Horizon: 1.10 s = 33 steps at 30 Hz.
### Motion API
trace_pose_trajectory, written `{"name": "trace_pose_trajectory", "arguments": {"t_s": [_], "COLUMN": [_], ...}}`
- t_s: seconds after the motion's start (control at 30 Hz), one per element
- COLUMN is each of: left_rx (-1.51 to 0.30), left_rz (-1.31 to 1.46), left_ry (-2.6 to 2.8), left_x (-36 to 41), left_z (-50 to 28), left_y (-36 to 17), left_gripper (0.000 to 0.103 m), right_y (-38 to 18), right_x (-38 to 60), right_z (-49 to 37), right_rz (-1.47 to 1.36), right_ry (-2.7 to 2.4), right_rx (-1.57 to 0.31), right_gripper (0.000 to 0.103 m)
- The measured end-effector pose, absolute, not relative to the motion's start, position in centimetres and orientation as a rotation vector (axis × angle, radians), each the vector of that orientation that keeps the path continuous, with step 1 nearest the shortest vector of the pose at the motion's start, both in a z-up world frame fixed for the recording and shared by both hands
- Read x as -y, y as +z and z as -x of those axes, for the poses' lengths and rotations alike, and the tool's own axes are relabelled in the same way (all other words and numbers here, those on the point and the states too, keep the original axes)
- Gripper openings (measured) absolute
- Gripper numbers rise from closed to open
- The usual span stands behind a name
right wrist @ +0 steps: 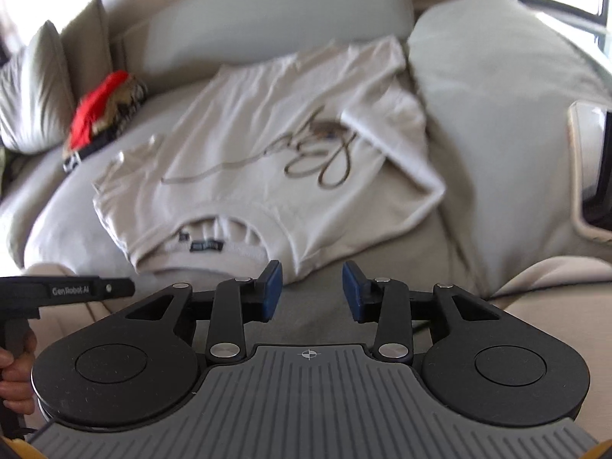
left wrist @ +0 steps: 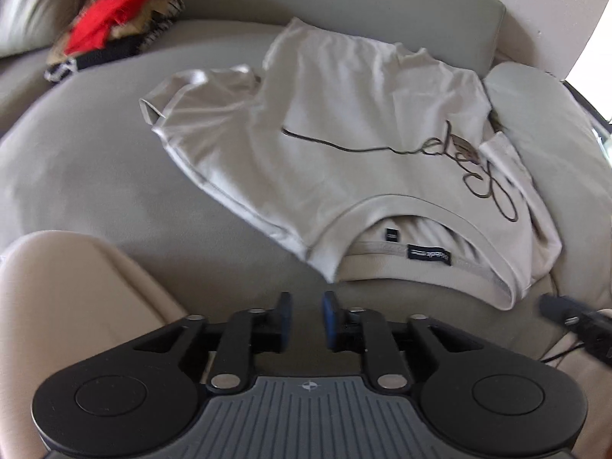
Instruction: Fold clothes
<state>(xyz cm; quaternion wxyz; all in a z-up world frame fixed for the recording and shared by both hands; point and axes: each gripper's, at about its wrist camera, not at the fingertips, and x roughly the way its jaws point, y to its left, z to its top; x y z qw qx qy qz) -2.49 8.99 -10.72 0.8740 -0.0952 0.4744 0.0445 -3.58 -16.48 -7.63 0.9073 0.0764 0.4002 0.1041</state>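
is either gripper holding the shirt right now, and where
Nothing is held. Both the left gripper and right gripper have open, empty jaws short of the beige t-shirt.

Soft matt cotton-like knit on the beige T-shirt (left wrist: pixel 344 145), ribbed at the collar. Smooth matt woven upholstery over the grey sofa (left wrist: pixel 95 176). Matt black plastic with shiny metal pivots on the left hand-held gripper (left wrist: pixel 306 319) and right hand-held gripper (right wrist: pixel 312 292); blue rubbery pads (right wrist: pixel 272 290). Bright red cloth (left wrist: pixel 111 26), crumpled.
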Motion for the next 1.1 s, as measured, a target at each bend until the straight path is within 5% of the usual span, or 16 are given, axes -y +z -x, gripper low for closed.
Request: {"name": "trace_pose_trajectory", "arguments": {"t_s": [0.1, 0.23, 0.7, 0.97, 1.1], "left_rx": [-0.951, -0.886, -0.887, -0.846, -0.854], "left_rz": [0.193, 0.114, 0.032, 0.002, 0.027], "left_ry": [0.081, 0.011, -0.049, -0.099, -0.141], "left_x": [-8.5, -6.1, -1.6, 0.2, 1.4], "left_z": [2.6, 0.2, -2.7, -2.6, -4.1], "left_y": [-9.7, -9.1, -12.2, -10.2, -10.1], "left_gripper": [0.027, 0.028, 0.032, 0.038, 0.039], "right_y": [-7.4, -8.0, -10.9, -9.0, -8.8], "right_x": [16.8, 16.5, 18.5, 21.6, 21.8], "right_z": [3.2, 0.6, 0.4, -0.1, -2.1], "right_rz": [-0.153, -0.081, -0.082, -0.238, -0.21], "right_ry": [0.209, 0.205, 0.145, 0.087, 0.074], "right_rx": [-0.757, -0.687, -0.953, -0.775, -0.747], "right_gripper": [0.042, 0.022, 0.023, 0.046, 0.047]}}
